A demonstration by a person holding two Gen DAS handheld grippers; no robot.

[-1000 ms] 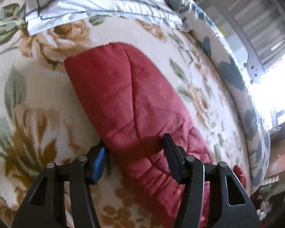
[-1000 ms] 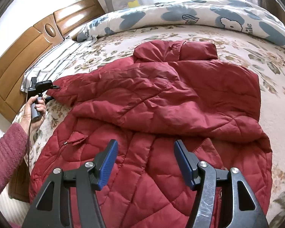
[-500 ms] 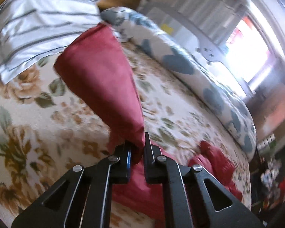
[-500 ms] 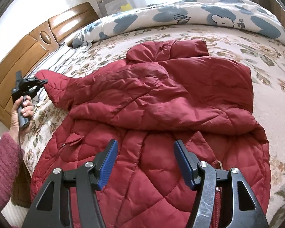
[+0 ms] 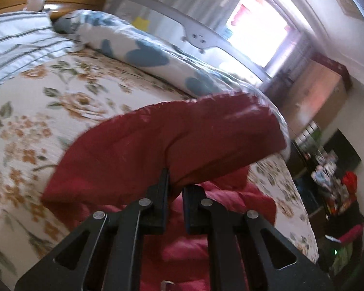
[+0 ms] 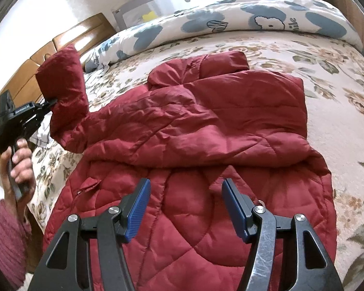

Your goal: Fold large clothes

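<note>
Nearest the right-hand camera, the right gripper [image 6: 184, 206] hovers with jaws wide apart and empty over the lower body of the red quilted jacket [image 6: 206, 131], which lies spread on the floral bedspread [image 6: 339, 77]. Farther left, the left gripper [image 5: 174, 189] is clamped on the raised sleeve [image 6: 65, 92]. Judging by this, the sleeve fold is underway; next it should be carried across the chest. The jacket's near hem is cut off, and the left view is blurred.

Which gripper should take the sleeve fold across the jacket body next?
Left. The left gripper is already shut on the red sleeve, lifted off the bed. The right gripper is open, holding nothing, above the jacket hem.
</note>
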